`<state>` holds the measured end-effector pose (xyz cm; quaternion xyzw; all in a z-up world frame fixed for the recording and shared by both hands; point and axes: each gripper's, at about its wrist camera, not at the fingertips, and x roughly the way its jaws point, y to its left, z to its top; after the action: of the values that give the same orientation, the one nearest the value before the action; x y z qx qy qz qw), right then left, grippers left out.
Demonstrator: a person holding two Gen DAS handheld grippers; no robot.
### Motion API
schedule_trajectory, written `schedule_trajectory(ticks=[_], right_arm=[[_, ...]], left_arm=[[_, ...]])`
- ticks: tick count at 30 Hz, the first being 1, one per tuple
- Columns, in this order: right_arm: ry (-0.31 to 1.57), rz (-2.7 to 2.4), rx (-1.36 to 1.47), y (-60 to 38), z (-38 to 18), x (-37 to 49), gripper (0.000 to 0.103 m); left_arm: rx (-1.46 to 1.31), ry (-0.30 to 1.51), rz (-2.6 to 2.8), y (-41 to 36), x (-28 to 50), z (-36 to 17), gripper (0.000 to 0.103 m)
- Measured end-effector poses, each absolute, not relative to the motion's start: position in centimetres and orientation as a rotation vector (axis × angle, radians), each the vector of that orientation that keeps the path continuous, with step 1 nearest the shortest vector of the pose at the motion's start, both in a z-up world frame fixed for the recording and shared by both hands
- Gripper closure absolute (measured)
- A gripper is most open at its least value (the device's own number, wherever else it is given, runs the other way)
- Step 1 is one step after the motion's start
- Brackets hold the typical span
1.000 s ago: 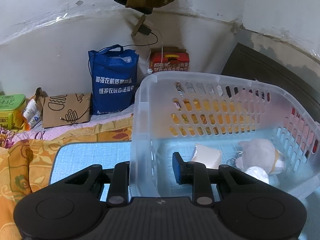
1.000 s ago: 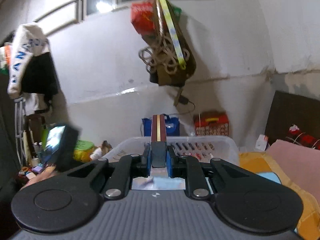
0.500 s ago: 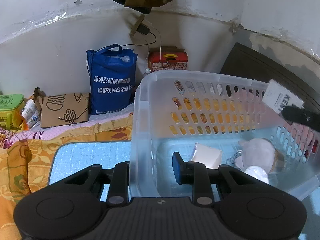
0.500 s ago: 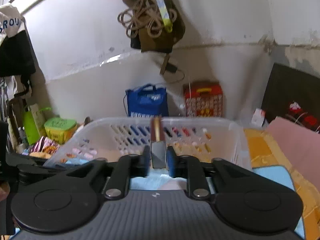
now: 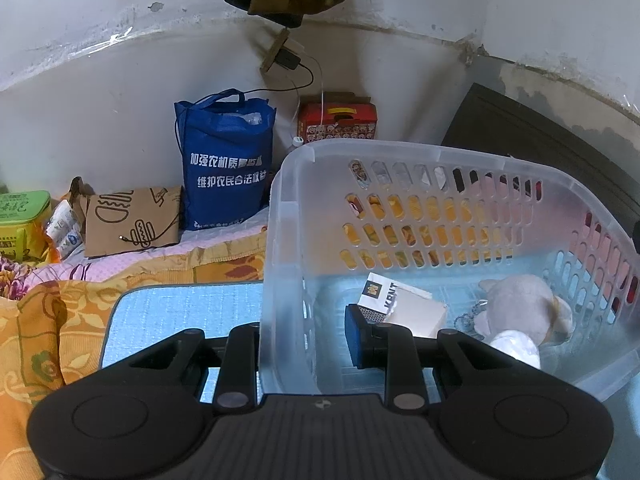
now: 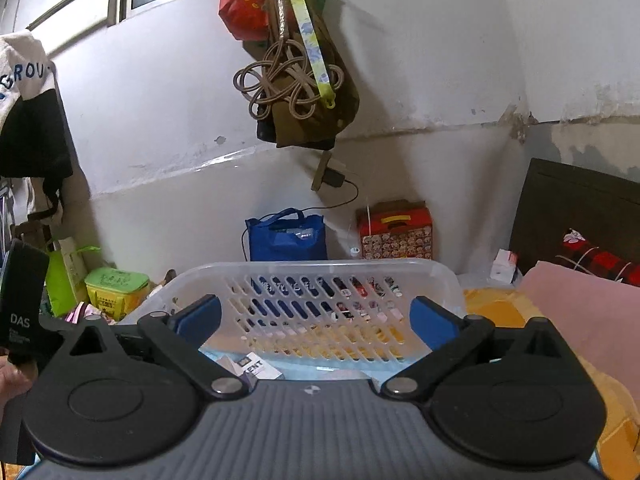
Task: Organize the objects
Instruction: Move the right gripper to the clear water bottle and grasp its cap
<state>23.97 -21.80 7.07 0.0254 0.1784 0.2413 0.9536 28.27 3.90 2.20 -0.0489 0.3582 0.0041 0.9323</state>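
Note:
A clear plastic basket stands on a blue mat. My left gripper straddles its near-left wall, one finger outside and one inside, gripping the wall. Inside lie a white KENT box, a pale box and a plush toy. In the right wrist view my right gripper is open and empty above the basket, and the KENT box lies below it.
A blue bag, a red carton and a brown paper bag stand by the back wall. A green box is at far left. A dark headboard and a pink pillow are at right.
My right gripper held the KENT box upright over the basket, then opened. The box now lies inside the basket. My left gripper has not moved.

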Motion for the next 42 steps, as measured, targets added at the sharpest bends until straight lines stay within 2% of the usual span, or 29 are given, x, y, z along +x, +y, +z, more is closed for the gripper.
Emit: schedule_trajectory(ticks=[5,13,21,27,32,36,40,42], right_arm=[[0.357,0.501,0.056,-21.9,7.1,23.0,0.0],[0.271,0.606,0.066,-23.3,6.3,14.6,0.0],[0.515,0.72,-0.018,-19.4,-1.9,11.3,0.0],[0.58,0.728,-0.074,-17.4,-4.3,11.6,0.0],[0.602,0.696,-0.115,-17.1,-5.2,12.0,0.013],[0.589,0.636,-0.074,-19.2,-5.2,11.7,0.014],[0.581,0.574,-0.014,-21.1,-5.3,12.4,0.033],[0.579,0.564,0.019,-21.5,-5.2,12.7,0.034]], left_arm=[[-0.101,0.733,0.009,4.0,28.3,2.2,0.073],[-0.098,0.729,0.009,3.9,28.5,2.3,0.073],[-0.09,0.729,0.008,3.9,28.2,2.3,0.073],[-0.088,0.729,0.014,3.9,28.2,2.2,0.072],[-0.089,0.729,0.012,4.0,28.1,2.2,0.072],[-0.091,0.73,0.008,4.1,28.1,2.2,0.071],[-0.091,0.731,0.007,4.1,28.1,2.2,0.071],[-0.092,0.731,0.011,4.0,28.1,2.3,0.071]])
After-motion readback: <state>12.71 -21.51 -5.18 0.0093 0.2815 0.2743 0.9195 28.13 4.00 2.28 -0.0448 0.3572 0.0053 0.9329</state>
